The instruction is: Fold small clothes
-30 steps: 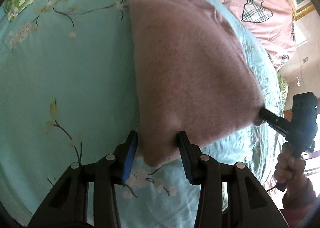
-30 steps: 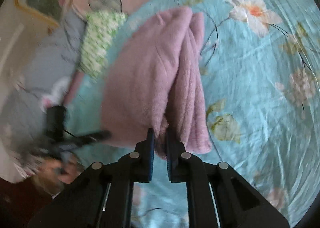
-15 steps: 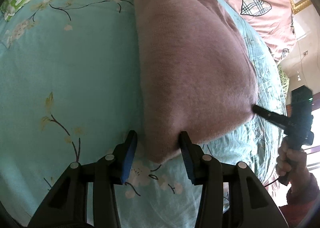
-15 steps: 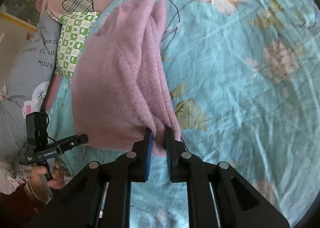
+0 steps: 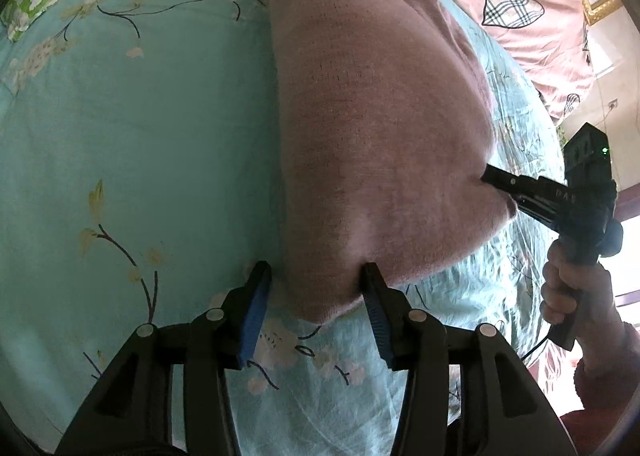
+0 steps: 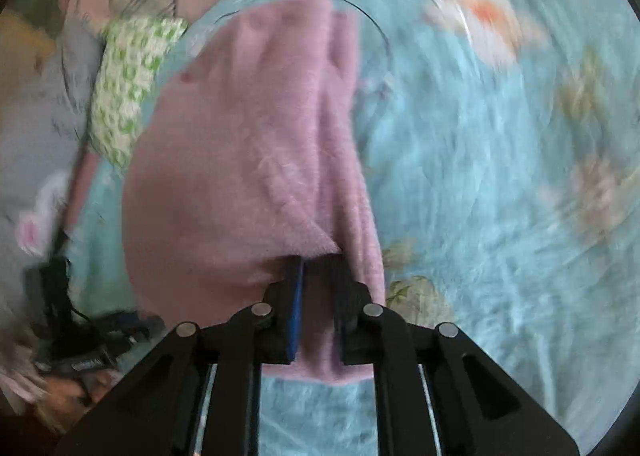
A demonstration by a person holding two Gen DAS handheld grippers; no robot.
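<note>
Since the earlier frame: right tongs [image 6: 318, 292] lowered toward the bed [image 5: 132, 160], clenched on a corner of the pink garment [image 5: 380, 128]; jaws eased, then re-closed. Left tongs [image 5: 316, 296] released, astride the near corner. Garment mid-bed, folded. Risk: thin pinch slipping, fold springing open; left pads missing the corner.

Pink garment [image 5: 384, 144] now lower, flatter on bedsheet [image 5: 140, 144].
</note>
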